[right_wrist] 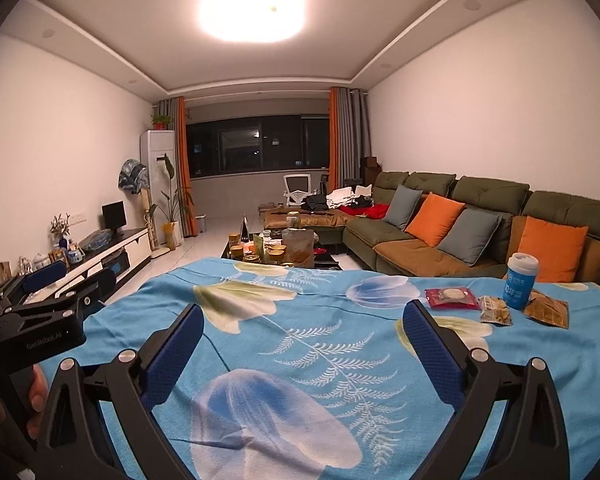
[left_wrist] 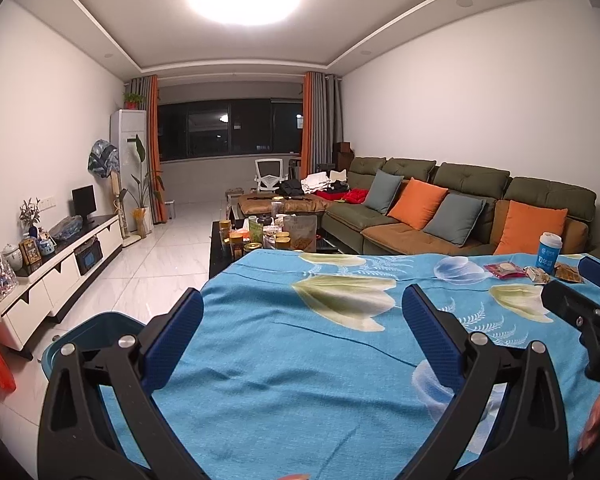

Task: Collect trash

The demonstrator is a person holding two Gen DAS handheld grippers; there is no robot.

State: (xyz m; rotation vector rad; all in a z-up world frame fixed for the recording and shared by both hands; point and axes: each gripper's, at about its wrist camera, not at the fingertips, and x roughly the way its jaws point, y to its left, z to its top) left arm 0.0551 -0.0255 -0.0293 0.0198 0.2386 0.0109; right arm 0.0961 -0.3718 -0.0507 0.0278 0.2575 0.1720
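Nearest me: L gripper (left_wrist: 303, 322) over the blue floral cloth (left_wrist: 300, 380), fingers wide apart, nothing between them. R gripper (right_wrist: 303, 332) same deal, fingers spread, empty, hovering above the cloth w/ no contact I can see.

Hard to read: finger bases run off the bottom of both frames. In the L wrist view the R gripper shows only as a black body and blue pad at the right edge, cut off. A bit of hand (right_wrist: 34, 404) shows under the L gripper's body at the left edge of the R wrist view, mostly hidden. Wrapper print is too small to read.

Trash sits at the far right of the cloth: red wrapper (right_wrist: 452, 297), small crumpled wrapper (right_wrist: 496, 311) just right of it, blue cup (right_wrist: 520, 280) upright behind, brown packet (right_wrist: 548, 309) beside the cup on the right. All well apart from both grippers.

L view only: teal bin (left_wrist: 96, 332) on the floor off the cloth's near-left edge, partly hidden behind the L finger. R view doesn't show it. R view gives the trash bigger and clearer; in L view it's squeezed at the right rim.

Room: cloth is bare from near edge to middle. Far edge meets a cluttered coffee table (left_wrist: 220, 256); sofa (left_wrist: 440, 216) far right.
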